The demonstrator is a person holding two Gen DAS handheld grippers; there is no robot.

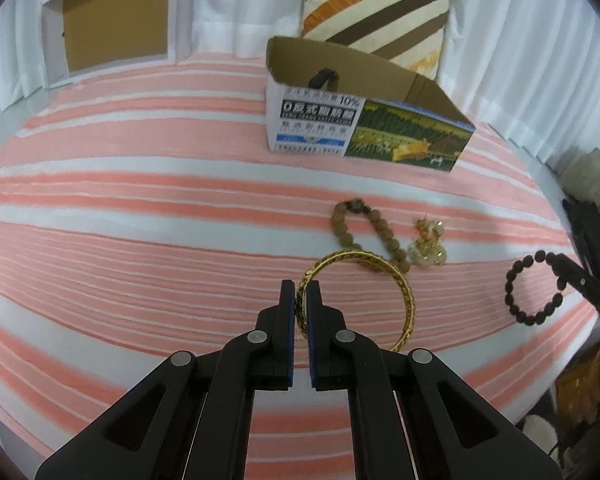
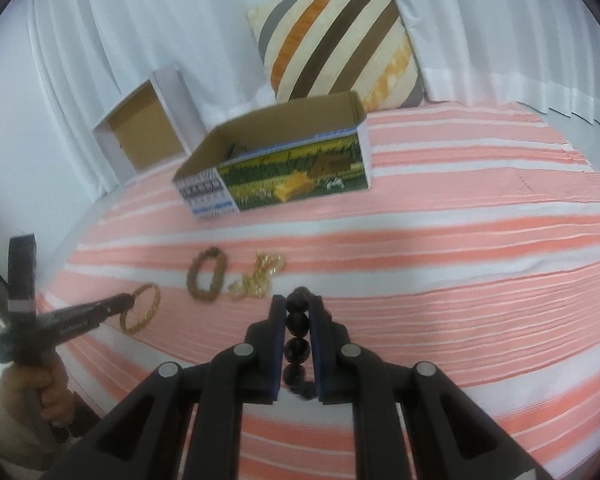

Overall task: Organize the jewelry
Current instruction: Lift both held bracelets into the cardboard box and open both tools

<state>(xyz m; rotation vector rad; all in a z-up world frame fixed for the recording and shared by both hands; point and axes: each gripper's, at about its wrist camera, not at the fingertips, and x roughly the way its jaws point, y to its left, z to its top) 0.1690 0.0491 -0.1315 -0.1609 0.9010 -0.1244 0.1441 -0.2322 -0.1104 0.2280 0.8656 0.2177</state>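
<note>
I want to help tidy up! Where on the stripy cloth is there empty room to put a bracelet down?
Lots of bare striped cloth lies left of the printed box and in front of the white box. More lies right of the printed box in the right wrist view. It is crowded in front of the printed box, where the brown bead bracelet and gold trinkets lie.

three bracelets [image 1: 354,300]; two boxes [image 1: 364,112]; one pillow [image 1: 376,16]
</note>
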